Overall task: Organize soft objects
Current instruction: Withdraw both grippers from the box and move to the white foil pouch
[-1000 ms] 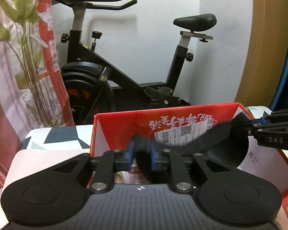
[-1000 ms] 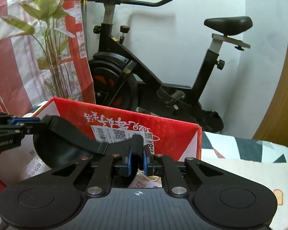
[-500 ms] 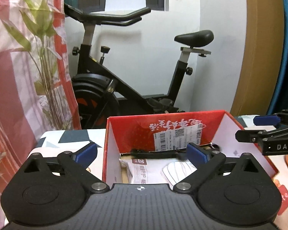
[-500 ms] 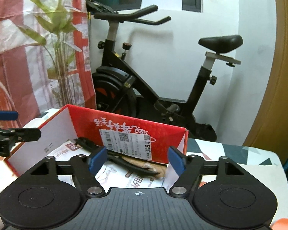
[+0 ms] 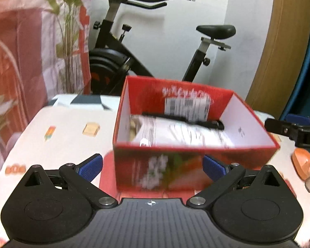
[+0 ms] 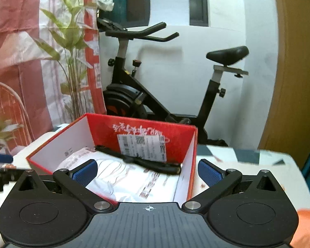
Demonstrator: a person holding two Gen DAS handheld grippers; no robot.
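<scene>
A red cardboard box (image 5: 196, 165) stands on the table; it also shows in the right wrist view (image 6: 190, 177). Inside lies a black strap-like soft item (image 5: 184, 121) on white printed packets (image 5: 175, 133); the right wrist view shows the strap (image 6: 138, 161) and the packets (image 6: 134, 177) too. My left gripper (image 5: 153, 168) is open and empty, just in front of the box. My right gripper (image 6: 146, 170) is open and empty, at the box's near right corner. The right gripper's tip (image 5: 287, 127) appears at the right edge of the left wrist view.
An orange object (image 5: 301, 163) lies on the table right of the box, also seen in the right wrist view (image 6: 305, 227). A black exercise bike (image 6: 155, 95) stands behind the table. A red and white curtain with plants (image 6: 41, 62) hangs at left. The tablecloth (image 5: 62, 136) is white with small prints.
Both grippers were shut on the black soft item above the box, then opened and let it drop into the box. Both have since pulled back from the box.
</scene>
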